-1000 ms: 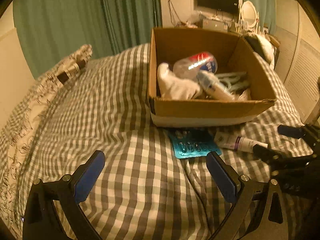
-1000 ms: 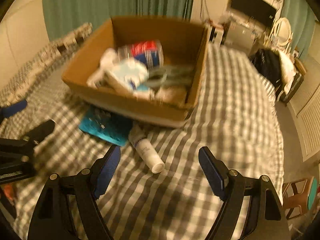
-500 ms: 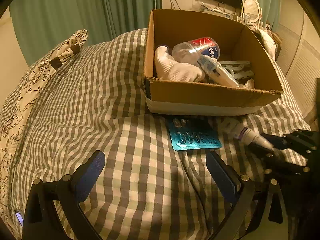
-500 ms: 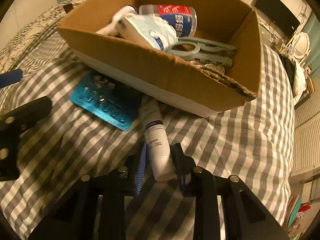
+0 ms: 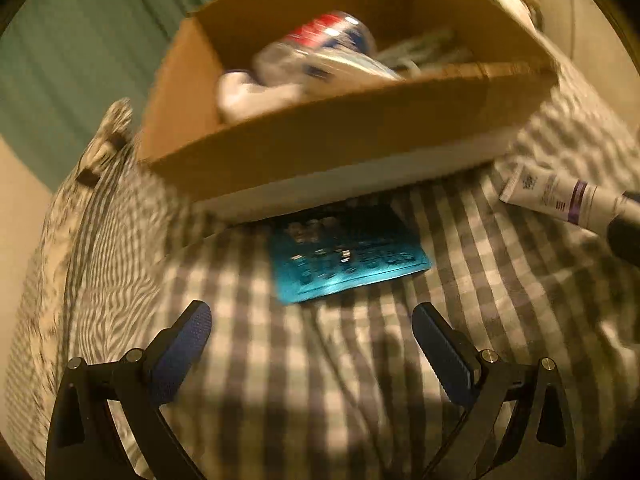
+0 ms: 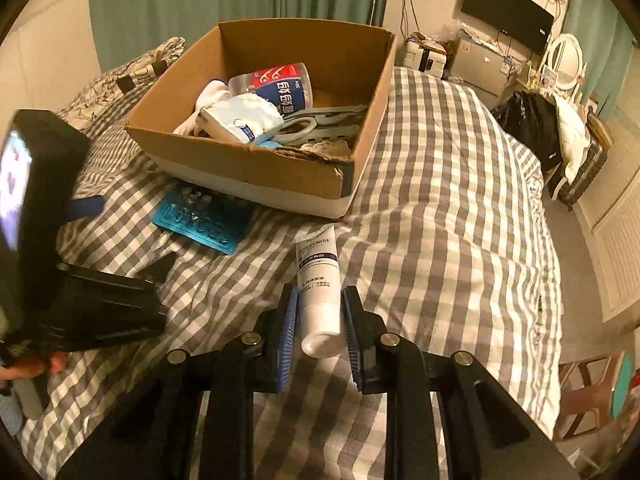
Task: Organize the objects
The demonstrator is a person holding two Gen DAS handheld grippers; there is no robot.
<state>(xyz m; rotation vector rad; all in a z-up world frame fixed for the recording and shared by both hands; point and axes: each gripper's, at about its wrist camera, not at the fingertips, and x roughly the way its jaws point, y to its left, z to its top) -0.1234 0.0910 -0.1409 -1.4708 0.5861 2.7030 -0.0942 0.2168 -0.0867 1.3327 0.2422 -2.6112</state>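
Left gripper [image 5: 310, 326] has dropped toward the blister pack [image 5: 344, 258] since 0.5 s ago; its view is now blurred, jaws wide apart, nothing between them. Right gripper [image 6: 320, 312] stays clamped on the tube [image 6: 318, 288], cap end toward the camera. Pack lies on the checked bed [image 6: 440, 200], just in front of the box [image 6: 248, 164].

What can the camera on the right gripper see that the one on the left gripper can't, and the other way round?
Only the right wrist view shows the right gripper shut on the white tube, plus the TV and round mirror. Only the left wrist view shows the left gripper open above the checked bedcover. Both show the cardboard box, the teal blister pack in front of it and the tube.
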